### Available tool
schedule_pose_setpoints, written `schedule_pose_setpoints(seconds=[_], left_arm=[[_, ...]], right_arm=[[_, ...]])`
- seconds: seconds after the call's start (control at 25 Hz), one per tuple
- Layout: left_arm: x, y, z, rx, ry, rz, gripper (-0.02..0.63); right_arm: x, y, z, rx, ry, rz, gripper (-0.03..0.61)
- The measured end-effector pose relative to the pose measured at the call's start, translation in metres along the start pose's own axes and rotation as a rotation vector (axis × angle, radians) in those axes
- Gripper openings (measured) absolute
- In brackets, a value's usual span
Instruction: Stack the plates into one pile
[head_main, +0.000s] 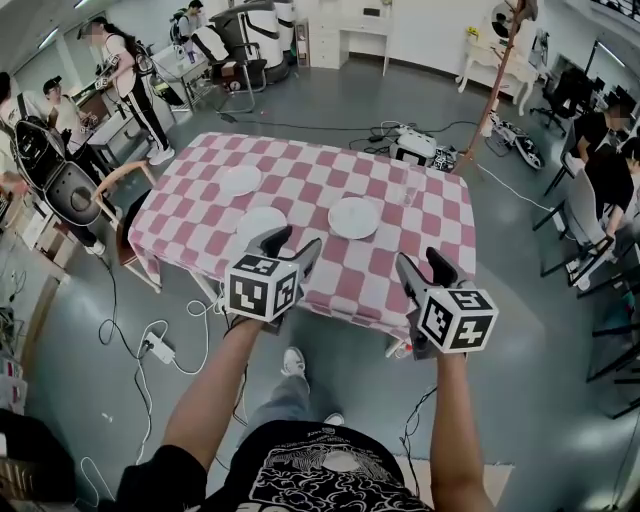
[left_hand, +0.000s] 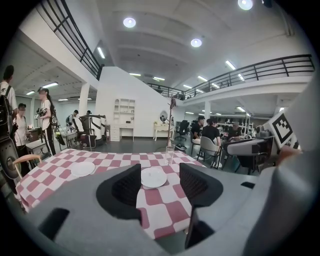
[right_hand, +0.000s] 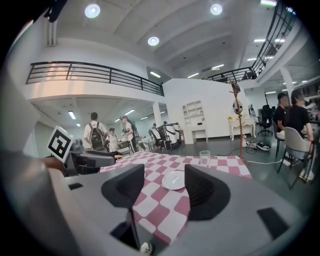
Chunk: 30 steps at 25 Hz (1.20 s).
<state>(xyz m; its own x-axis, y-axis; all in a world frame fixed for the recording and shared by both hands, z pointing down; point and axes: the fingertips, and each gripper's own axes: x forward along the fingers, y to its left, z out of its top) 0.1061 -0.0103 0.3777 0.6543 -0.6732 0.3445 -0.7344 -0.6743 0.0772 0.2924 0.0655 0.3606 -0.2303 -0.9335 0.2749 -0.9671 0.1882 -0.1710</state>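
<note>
Three white plates lie apart on the red-and-white checked table (head_main: 420, 235): a far-left plate (head_main: 240, 180), a near-left plate (head_main: 262, 222) and a middle plate (head_main: 353, 217). My left gripper (head_main: 292, 247) hovers open and empty over the table's near edge, just short of the near-left plate. My right gripper (head_main: 425, 268) is open and empty at the near edge, further right. In the left gripper view a plate (left_hand: 153, 177) shows between the jaws, with another plate (left_hand: 82, 168) to the left. The right gripper view frames one plate (right_hand: 174, 179) between its jaws.
A clear glass (head_main: 405, 190) stands right of the middle plate, also visible as a glass (left_hand: 170, 154) and a glass (right_hand: 204, 157). A wooden chair (head_main: 120, 180) sits at the table's left side. Cables and a power strip (head_main: 158, 348) lie on the floor. People stand far left.
</note>
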Motion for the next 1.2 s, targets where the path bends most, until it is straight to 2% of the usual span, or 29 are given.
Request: schedule_pose_setpoints(seconds=[0.48, 0.84, 1.2], left_arm=[[0.091, 0.067, 0.030, 0.009, 0.002, -0.056, 0.256], [0.171, 0.119, 0.051, 0.012, 0.037, -0.169, 0.256], [0.215, 0.157, 0.062, -0.013, 0.041, -0.226, 0.256]], right_arm=[[0.104, -0.032, 0.029, 0.006, 0.014, -0.047, 0.244], [0.182, -0.052, 0.058, 0.021, 0.033, -0.142, 0.249], [0.214, -0.070, 0.069, 0.034, 0.042, -0.224, 0.258]])
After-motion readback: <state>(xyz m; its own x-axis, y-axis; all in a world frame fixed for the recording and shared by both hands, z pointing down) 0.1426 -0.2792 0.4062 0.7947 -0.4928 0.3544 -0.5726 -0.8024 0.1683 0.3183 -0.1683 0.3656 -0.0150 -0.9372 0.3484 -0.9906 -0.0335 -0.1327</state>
